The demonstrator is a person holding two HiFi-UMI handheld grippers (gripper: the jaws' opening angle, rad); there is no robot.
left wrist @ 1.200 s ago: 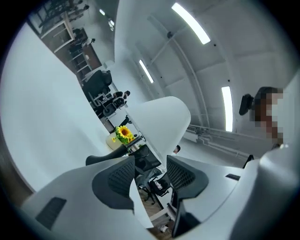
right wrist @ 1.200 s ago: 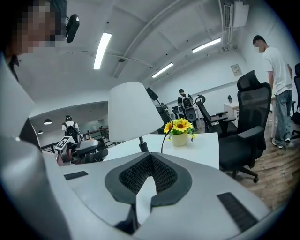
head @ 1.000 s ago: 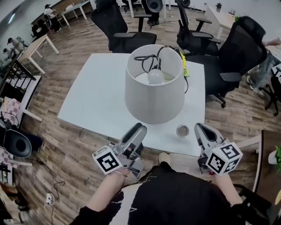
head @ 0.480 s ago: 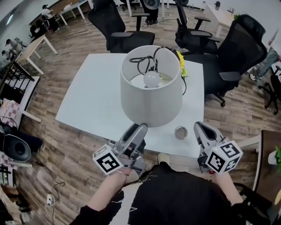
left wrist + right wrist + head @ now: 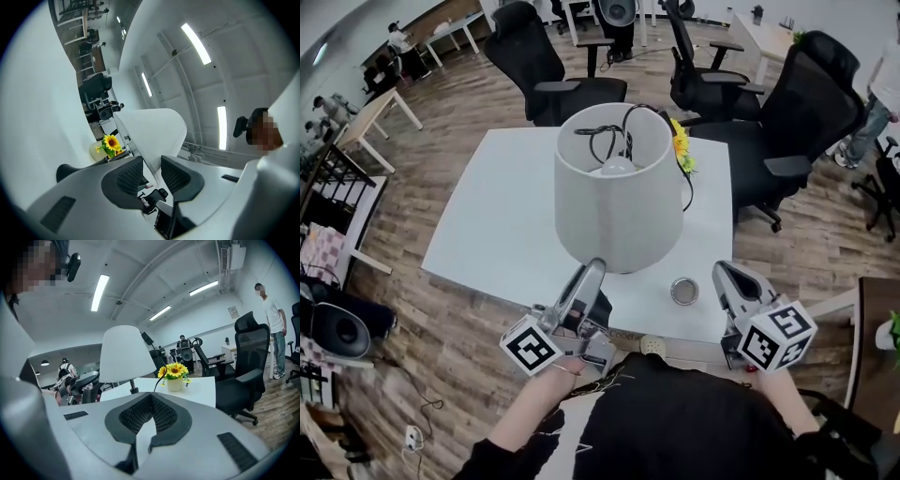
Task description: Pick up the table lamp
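The table lamp stands in the middle of the white counter, with its cord looped over the open top of the shade. A pot of sunflowers sits just behind the lamp, and a small round tin lies near the front edge.

The shade looks light, thin and easy to dent, while the weight probably sits in the base. A hold on the rim alone would likely tip the lamp or crease the shade. The dark stem under the shade looks the firmer place to grip.

The left gripper reaches forward from the counter's near edge and points slightly upward at the shade's lower rim. Its jaws have just been closing and now stand at a middling width. The rim runs between the pads, though I judge they are not yet pressing on it.

The right gripper is held low at the near right edge, well apart from the lamp. Its jaws are closed together on nothing.
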